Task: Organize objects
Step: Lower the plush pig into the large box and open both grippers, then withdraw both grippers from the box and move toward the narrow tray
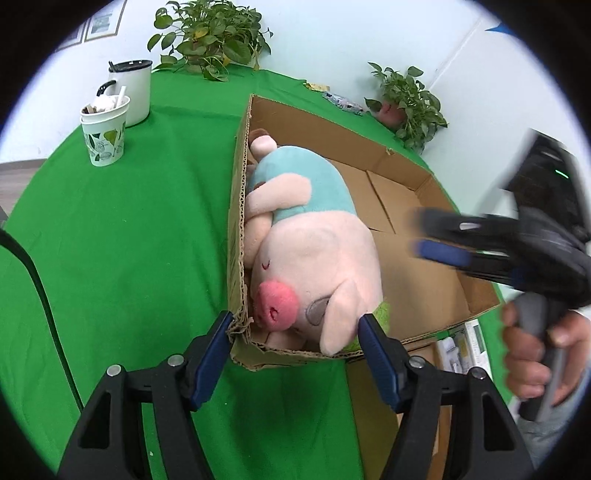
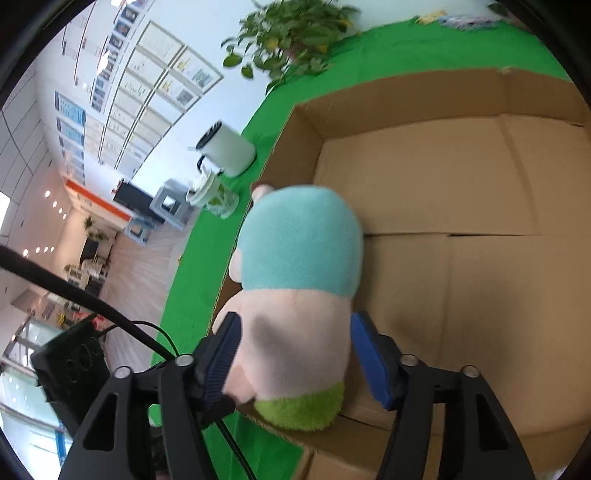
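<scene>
Two tools stand open: the left tool (image 1: 295,328) hovers at the near corner of the cardboard box (image 1: 424,295) on the green tabletop (image 1: 129,240), where the plush pig (image 1: 314,258) lies against the left wall, while the right tool (image 2: 295,354) straddles it without pressing.

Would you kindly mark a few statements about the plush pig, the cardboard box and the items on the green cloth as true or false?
1. The pink plush pig in a teal shirt lies inside the open brown cardboard box. True.
2. The pig lies against the box's right wall in the left wrist view. False: it lies along the left wall.
3. A white paper cup with a leaf print stands on the green cloth, outside the box. True.
4. The white lidded mug sits inside the box. False: it stands on the cloth behind the cup.
5. Potted green plants stand at the table's far edge. True.
</scene>
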### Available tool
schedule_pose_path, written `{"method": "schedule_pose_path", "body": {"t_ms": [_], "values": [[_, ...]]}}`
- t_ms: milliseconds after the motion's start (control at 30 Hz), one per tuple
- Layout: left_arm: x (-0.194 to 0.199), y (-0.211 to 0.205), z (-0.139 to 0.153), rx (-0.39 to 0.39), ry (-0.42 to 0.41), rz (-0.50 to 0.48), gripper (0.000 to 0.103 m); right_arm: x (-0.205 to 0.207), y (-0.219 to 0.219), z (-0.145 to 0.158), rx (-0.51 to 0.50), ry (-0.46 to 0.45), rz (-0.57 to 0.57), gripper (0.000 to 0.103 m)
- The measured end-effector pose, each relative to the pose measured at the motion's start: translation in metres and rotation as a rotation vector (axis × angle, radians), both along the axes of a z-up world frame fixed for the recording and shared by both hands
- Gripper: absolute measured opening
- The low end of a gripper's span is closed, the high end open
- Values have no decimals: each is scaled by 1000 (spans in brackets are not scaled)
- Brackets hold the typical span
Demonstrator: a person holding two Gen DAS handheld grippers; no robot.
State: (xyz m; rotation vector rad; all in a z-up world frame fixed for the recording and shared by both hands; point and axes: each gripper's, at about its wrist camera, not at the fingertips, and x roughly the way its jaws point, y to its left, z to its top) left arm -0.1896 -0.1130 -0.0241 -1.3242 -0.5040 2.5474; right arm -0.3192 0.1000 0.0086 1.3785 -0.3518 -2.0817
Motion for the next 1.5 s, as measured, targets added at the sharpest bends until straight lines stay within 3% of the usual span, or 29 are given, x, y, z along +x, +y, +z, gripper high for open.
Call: {"method": "schedule_pose_path", "body": {"t_ms": [33, 133, 300, 433, 467, 567, 633, 667, 700, 733, 767, 800, 833, 933, 1000, 1033, 1067, 1100, 1167, 1200, 1233, 1333, 1500], "values": [[1, 0, 0, -3, 2, 7, 67, 8, 15, 8, 15, 33, -36, 90], [2, 1, 4, -32, 18, 37, 67, 37, 58, 23, 82, 108, -130, 101], [24, 16, 36, -157, 139, 86, 69, 85, 105, 25, 252, 196, -229, 102], [58, 49, 72, -276, 276, 83, 72, 120, 131, 24, 295, 234, -276, 102], [64, 57, 79, -290, 302, 85, 77, 128, 134, 25, 308, 248, -285, 102], [88, 77, 96, -282, 375, 80, 79, 148, 134, 28, 343, 307, -305, 102], [97, 89, 99, -261, 381, 73, 78, 160, 133, 30, 356, 320, -298, 94], [101, 93, 100, -253, 378, 72, 69, 165, 132, 30, 370, 326, -296, 88], [105, 98, 99, -243, 377, 64, 57, 171, 131, 29, 399, 336, -300, 71], [108, 104, 97, -245, 370, 53, 24, 178, 137, 30, 419, 340, -300, 53], [111, 108, 95, -253, 365, 51, 1, 184, 139, 29, 427, 339, -301, 44], [113, 112, 93, -265, 365, 61, 1, 188, 140, 28, 432, 335, -304, 25], [117, 116, 91, -272, 376, 63, 1, 192, 139, 25, 441, 335, -308, 14], [129, 130, 89, -305, 398, 62, 1, 207, 143, 22, 456, 347, -314, 10], [132, 139, 86, -351, 392, 81, 25, 216, 145, 22, 464, 356, -321, 10], [133, 140, 85, -354, 388, 84, 65, 220, 147, 22, 472, 361, -338, 10], [135, 140, 84, -340, 390, 83, 84, 223, 149, 22, 479, 363, -351, 11], [138, 138, 84, -305, 402, 84, 84, 225, 150, 22, 487, 363, -358, 14], [141, 135, 81, -276, 388, 87, 84, 230, 152, 21, 498, 364, -360, 38], [142, 135, 80, -284, 379, 96, 84, 230, 154, 20, 499, 366, -358, 61], [143, 135, 79, -288, 381, 99, 84, 233, 155, 20, 496, 370, -356, 74], [148, 136, 75, -291, 379, 99, 84, 240, 156, 17, 508, 383, -350, 86], [156, 140, 70, -312, 390, 98, 84, 247, 157, 7, 517, 386, -329, 97]]}}
